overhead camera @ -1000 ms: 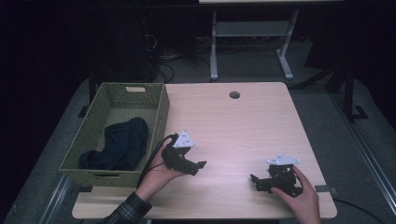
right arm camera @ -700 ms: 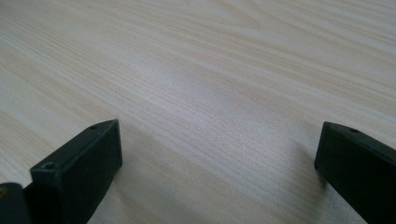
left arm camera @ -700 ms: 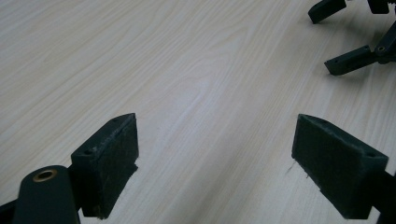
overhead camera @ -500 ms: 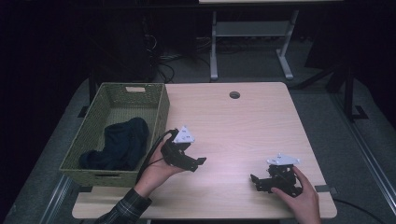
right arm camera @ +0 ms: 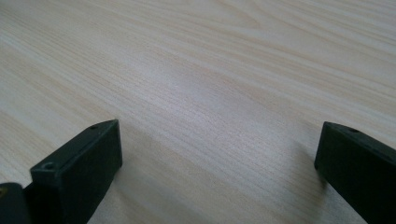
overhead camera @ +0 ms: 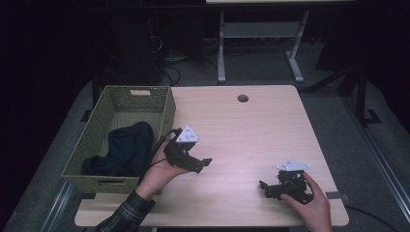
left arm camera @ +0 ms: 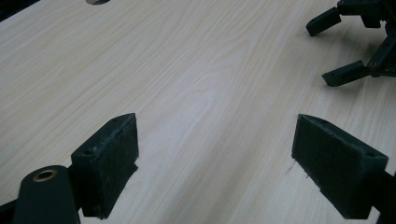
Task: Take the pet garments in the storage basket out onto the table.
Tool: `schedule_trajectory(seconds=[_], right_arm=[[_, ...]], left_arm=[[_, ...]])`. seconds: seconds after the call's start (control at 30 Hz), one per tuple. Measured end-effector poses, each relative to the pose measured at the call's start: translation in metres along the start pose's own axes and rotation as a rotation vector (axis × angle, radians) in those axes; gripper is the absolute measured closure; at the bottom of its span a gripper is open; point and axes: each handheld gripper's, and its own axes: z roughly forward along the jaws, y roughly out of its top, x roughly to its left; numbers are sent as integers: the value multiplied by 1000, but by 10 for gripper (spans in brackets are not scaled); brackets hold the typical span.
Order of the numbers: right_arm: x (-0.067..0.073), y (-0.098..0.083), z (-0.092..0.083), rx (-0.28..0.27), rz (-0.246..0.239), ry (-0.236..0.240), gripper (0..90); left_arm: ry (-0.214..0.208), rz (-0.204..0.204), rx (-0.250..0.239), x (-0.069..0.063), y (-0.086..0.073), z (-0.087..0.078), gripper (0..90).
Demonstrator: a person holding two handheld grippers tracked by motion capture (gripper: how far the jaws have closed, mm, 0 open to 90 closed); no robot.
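My left gripper [overhead camera: 202, 165] hovers low over the light wooden table [overhead camera: 251, 135], just right of a green woven basket [overhead camera: 167, 112]. In the left gripper view its jaws stand wide apart, so the left gripper [left arm camera: 215, 158] is open over bare wood. The right gripper [overhead camera: 264, 189] rests near the table's front right corner, pointing left. Seen in its own view, the right gripper [right arm camera: 217, 163] is open too, with nothing between the pads. The left gripper view also catches the right gripper [left arm camera: 355, 42] farther off, at the upper right.
A dark blue cloth [overhead camera: 123, 147] lies bunched inside the basket. A round cable hole [overhead camera: 242, 98] sits near the table's far edge. Behind the table stands a metal frame [overhead camera: 256, 43] on a dark floor with cables.
The left gripper has shifted slightly away from the person, toward the basket side. The right gripper has stayed put.
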Motion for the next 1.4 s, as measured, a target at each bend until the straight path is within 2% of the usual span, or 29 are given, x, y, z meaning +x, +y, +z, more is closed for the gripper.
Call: schedule_trajectory(seconds=[0.33,0.47,0.67,1.03,1.4], right_arm=[[0,0,0,0,0,0,4],[0,0,0,0,1,0,4],[0,0,0,0,0,0,5],[0,0,0,0,1,0,4],[0,0,0,0,1,0,4]], left_arm=[[5,-12,-14,6,-3,-8,143],[0,-40,-39,8,-4,-11,143],[9,-17,-36,8,-2,-17,143],[31,-33,-61,15,-2,-32,143],[27,-56,-77,22,-4,-43,147]])
